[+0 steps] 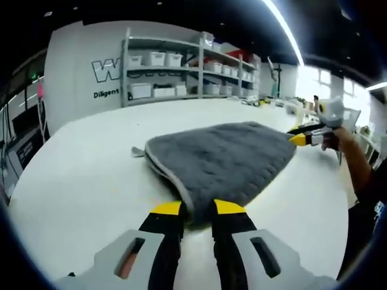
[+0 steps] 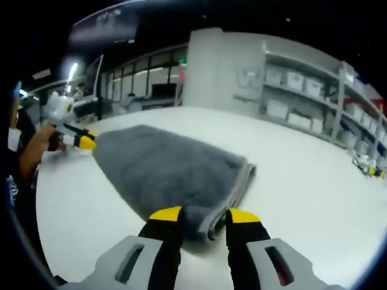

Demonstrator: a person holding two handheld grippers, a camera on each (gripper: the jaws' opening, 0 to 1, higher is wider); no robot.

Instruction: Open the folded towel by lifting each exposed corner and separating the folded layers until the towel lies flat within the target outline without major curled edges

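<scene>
**Ana:** Grey terry, thick and soft — the towel point(image 1: 221, 160) lay folded on the white table point(image 1: 78, 181), and each gripper had a corner of it.

**Ben:** Properly held, though?

**Ana:** In the left gripper view, the left gripper point(image 1: 198, 209) had its yellow-tipped jaws closed in on the near corner, cloth bunched between them. In the right gripper view, the right gripper point(image 2: 204, 215) pinched the opposite corner the same way, jaws narrow, with the stacked folded edges showing between the tips.

**Ben:** Any outline to aim for?

**Ana:** I couldn't make one out on the table.

**Ben:** So how would you have done the lift well?

**Ana:** My guess: make sure each jaw held only the top layer, since the right corner looked doubled. Raise both corners together, draw them apart gently, and let the lower layer peel free rather than dragging the whole towel across the table.
</scene>
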